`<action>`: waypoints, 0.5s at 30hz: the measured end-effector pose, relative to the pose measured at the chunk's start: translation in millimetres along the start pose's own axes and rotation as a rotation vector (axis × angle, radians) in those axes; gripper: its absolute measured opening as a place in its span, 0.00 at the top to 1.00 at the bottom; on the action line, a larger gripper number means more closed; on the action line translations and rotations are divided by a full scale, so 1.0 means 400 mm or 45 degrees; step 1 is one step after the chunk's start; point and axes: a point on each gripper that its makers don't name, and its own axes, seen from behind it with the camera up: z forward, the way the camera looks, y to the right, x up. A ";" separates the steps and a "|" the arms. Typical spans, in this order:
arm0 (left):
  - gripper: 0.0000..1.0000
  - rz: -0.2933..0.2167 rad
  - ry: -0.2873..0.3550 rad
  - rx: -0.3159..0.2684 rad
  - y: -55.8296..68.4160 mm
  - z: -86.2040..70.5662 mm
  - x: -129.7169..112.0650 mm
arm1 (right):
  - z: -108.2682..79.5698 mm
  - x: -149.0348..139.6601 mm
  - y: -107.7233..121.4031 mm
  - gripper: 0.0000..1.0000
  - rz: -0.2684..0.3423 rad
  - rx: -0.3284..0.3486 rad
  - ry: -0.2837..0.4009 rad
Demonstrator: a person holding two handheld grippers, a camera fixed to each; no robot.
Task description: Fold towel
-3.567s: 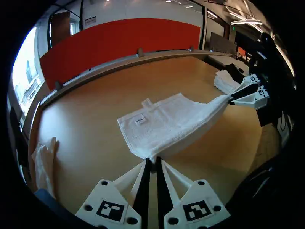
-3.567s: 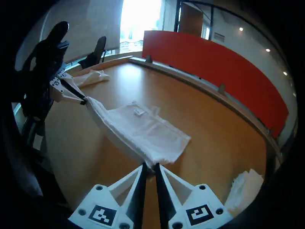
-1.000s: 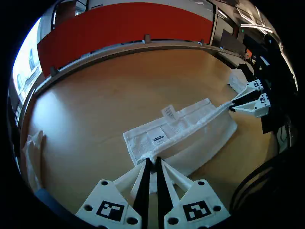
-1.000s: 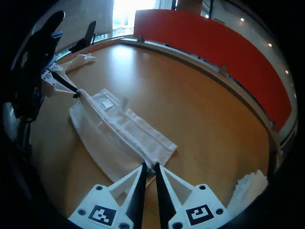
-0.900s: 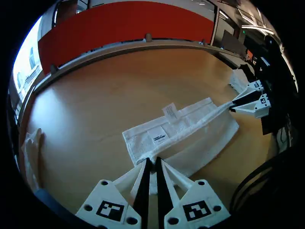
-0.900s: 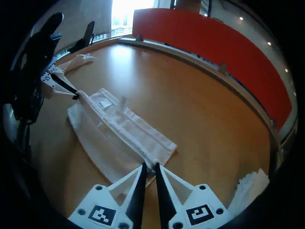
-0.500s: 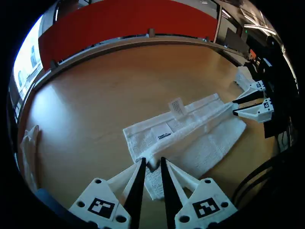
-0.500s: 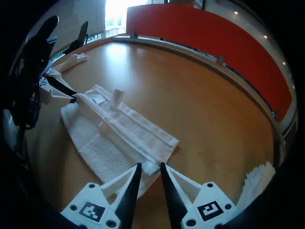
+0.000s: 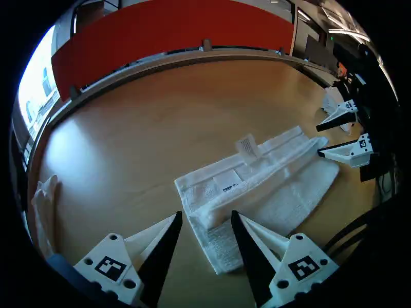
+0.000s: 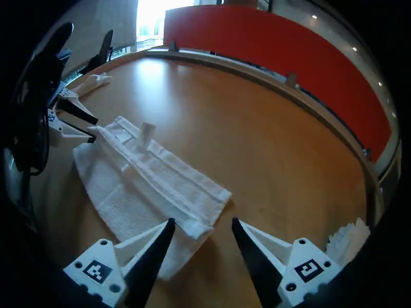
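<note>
Towel (image 9: 257,179) lies at centre frame on the wooden table (image 9: 128,128), one long edge laid over its middle in a lengthwise fold. The left gripper (image 9: 205,214) and right gripper (image 10: 203,220) stand open and empty at bottom of frame, one at each short end. The first fold looks laid; the next move likely calls for pinching one short end and carrying it across to the other.

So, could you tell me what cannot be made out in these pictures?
Left gripper view: the print on the towel's label is too small to read.
Right gripper view: the white cloth pile is cut off by the picture's edge.
Both views: the towel's lower layer is partly hidden under its own fold.
</note>
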 end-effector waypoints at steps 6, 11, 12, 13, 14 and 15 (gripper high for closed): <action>0.11 0.002 -0.006 0.028 -0.020 0.004 0.004 | 0.002 0.013 0.024 0.06 0.006 -0.031 0.012; 0.08 -0.001 -0.012 0.062 -0.041 0.008 0.009 | 0.002 0.022 0.039 0.06 0.009 -0.049 0.025; 0.08 -0.003 -0.009 0.071 -0.047 0.008 0.012 | 0.002 0.025 0.040 0.06 0.011 -0.051 0.028; 0.08 -0.005 -0.005 0.078 -0.052 0.008 0.016 | 0.002 0.027 0.042 0.06 0.013 -0.052 0.031; 0.08 -0.006 -0.002 0.086 -0.057 0.008 0.019 | 0.002 0.029 0.043 0.06 0.014 -0.054 0.034; 0.08 -0.011 0.005 0.092 -0.061 0.006 0.024 | 0.001 0.033 0.042 0.06 0.020 -0.052 0.040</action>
